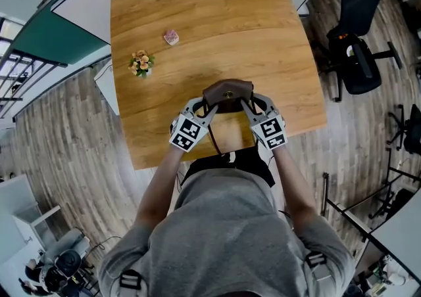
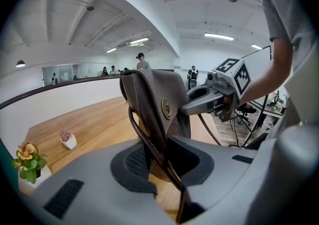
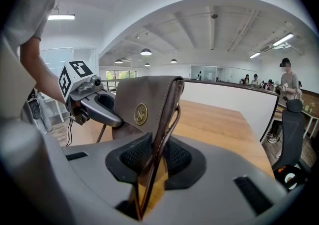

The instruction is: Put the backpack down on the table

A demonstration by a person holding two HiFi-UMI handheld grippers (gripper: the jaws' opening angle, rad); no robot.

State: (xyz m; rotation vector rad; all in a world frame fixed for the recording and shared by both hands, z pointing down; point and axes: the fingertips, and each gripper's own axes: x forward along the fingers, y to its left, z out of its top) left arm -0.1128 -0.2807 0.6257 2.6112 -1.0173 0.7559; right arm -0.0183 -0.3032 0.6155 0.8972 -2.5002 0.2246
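Wooden table (image 1: pixel 217 26), seen from above. Near its left edge stands a small pot of flowers (image 1: pixel 141 63). Further in, toward the far edge, is a pink potted plant (image 1: pixel 171 37).

Left gripper (image 1: pixel 205 106): jaws narrow, pads clamped on the left edge of the backpack (image 1: pixel 227 95), with a strap running down between them.

Backpack: brown, over the table's near part, about midway along the near edge. Whether its base touches the wood cannot be told. It stands upright, its long axis parallel to that near edge, and its flap with the round brass stud faces the person.

Right gripper (image 1: pixel 248 105): jaws narrow, pads clamped on the backpack's right edge, so the bag spans the gap between the two sets of fingers.
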